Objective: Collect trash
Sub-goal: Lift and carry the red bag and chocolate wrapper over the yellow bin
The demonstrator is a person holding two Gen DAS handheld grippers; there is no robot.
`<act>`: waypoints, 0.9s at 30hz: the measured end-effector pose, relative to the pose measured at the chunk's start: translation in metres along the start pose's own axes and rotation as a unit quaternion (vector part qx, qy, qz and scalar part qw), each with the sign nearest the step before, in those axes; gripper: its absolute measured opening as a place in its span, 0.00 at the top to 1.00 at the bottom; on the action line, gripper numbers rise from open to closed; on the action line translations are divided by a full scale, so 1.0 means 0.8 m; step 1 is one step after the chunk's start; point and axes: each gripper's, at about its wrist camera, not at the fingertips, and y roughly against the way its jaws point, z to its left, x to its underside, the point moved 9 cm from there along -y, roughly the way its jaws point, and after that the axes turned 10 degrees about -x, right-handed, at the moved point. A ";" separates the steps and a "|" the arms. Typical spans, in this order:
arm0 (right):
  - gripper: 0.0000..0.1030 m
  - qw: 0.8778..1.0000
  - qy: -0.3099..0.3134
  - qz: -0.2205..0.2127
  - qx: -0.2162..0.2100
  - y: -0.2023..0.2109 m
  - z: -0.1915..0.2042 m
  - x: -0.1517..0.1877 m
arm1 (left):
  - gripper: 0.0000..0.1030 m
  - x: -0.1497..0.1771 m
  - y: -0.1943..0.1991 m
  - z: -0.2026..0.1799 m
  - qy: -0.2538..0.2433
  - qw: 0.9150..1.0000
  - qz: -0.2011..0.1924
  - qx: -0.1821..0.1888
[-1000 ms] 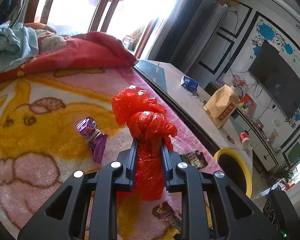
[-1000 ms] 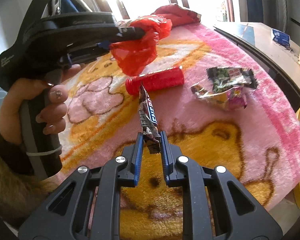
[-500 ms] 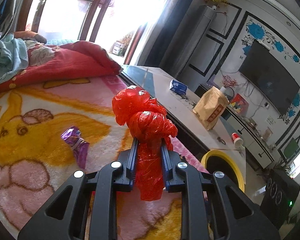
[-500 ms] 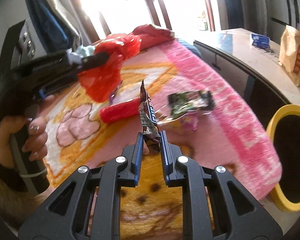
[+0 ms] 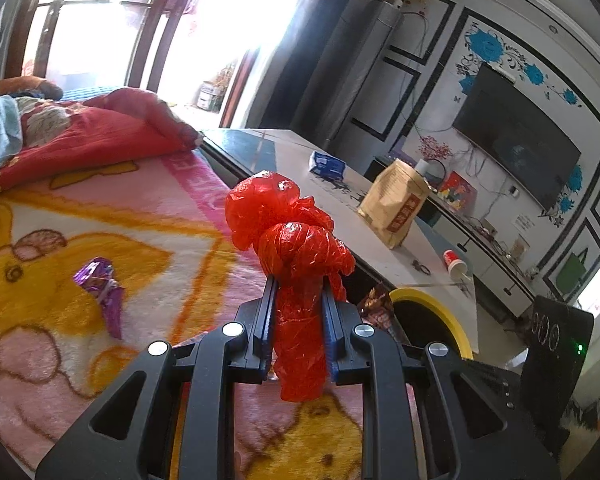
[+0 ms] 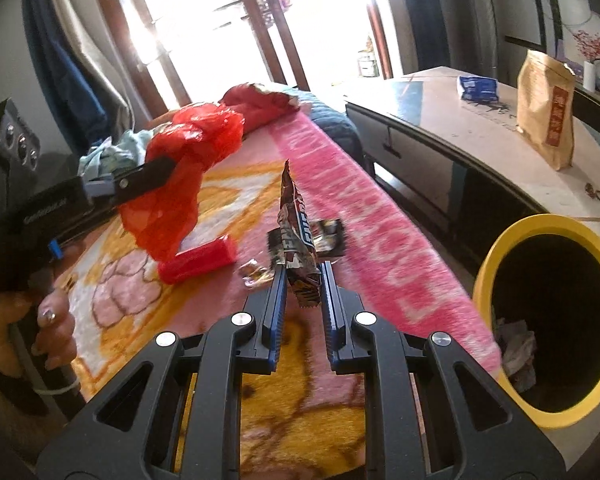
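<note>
My left gripper (image 5: 299,280) is shut on a knotted red plastic bag (image 5: 292,232) and holds it above the pink blanket; the bag also shows in the right wrist view (image 6: 188,168). My right gripper (image 6: 303,268) is shut on a brown candy bar wrapper (image 6: 296,232), held upright above the blanket. A yellow-rimmed trash bin (image 6: 496,256) stands off the bed edge to the right with crumpled paper inside; its rim shows in the left wrist view (image 5: 432,300). A purple wrapper (image 5: 100,288), a red tube (image 6: 200,260) and foil wrappers (image 6: 256,272) lie on the blanket.
A long grey table (image 6: 480,136) runs beside the bed, bearing a brown paper bag (image 6: 546,108), a blue packet (image 6: 478,88) and a red cup (image 5: 454,261). Red bedding (image 5: 84,140) is piled at the far end. A TV (image 5: 516,136) hangs on the wall.
Both grippers have swung right toward the bin, each still holding its trash. The bin has come much further into the right wrist view.
</note>
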 end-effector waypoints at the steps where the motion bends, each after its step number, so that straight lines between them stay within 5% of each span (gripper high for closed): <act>1: 0.89 1.000 -0.002 -0.002 0.003 0.003 -0.004 -0.002 | 0.81 0.000 -0.001 -0.004 -0.002 1.000 0.000 0.002; 27: 0.89 0.992 -0.067 -0.051 0.091 0.069 -0.114 -0.016 | 0.81 0.020 -0.019 -0.096 -0.064 0.996 0.019 0.054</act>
